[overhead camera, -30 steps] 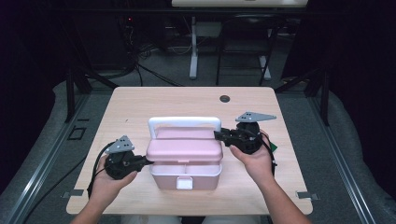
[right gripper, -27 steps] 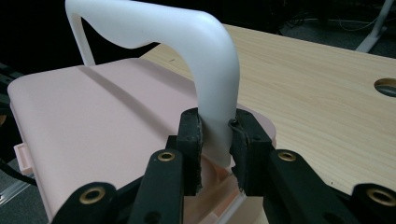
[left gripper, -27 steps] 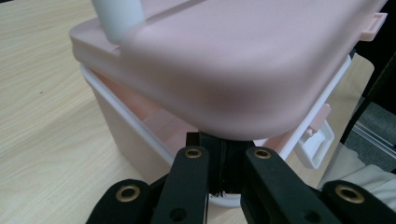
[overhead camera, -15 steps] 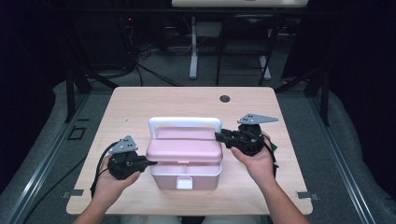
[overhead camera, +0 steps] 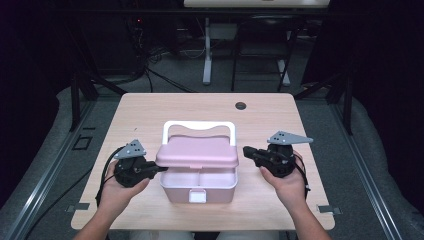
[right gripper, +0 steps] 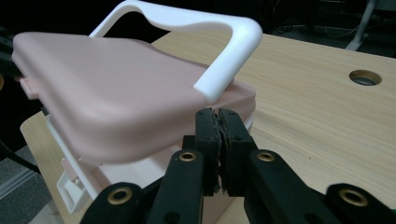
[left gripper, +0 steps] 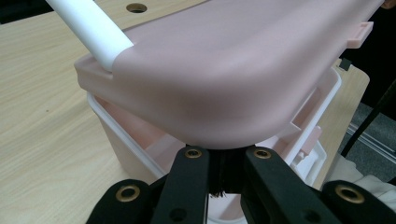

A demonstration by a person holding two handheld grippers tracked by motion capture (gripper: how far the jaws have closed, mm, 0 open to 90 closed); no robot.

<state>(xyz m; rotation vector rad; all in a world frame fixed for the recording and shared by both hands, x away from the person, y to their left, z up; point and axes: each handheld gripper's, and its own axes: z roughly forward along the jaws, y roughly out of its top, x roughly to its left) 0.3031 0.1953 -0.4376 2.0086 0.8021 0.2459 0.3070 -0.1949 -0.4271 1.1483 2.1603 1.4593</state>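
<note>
now the pink box (overhead camera: 199, 186) is sitting near the front edge of the worktop (overhead camera: 150, 107), about midway between its left and right edges, with its pink lid (overhead camera: 197, 152) lifted off the front rim and tilting up toward the person. the white handle (overhead camera: 198, 127) is standing behind the lid, toward the back edge, and a white latch (overhead camera: 198, 196) is showing on the front wall below the two open compartments.

the left tongs (overhead camera: 161, 169) are pressing in at the lid's left end; in the left gripper view the black jaws are drawn close together right under the lid's rim (left gripper: 219, 140), but whether they are pinching that rim or only propping it is not something i can tell. the right tongs (overhead camera: 246, 150) are hanging just off the lid's right end, jaws fully closed with nothing between them, and in the right gripper view they are pointing at the spot where the handle meets the lid (right gripper: 205, 88).

judging by this, the step in hand is swinging the lid open. doing it well is likely meaning lifting slowly along the hinge's arc, keeping the left contact under the rim so it is not slipping, and using the right tongs to steady the box so it is not sliding toward the front edge.
</note>
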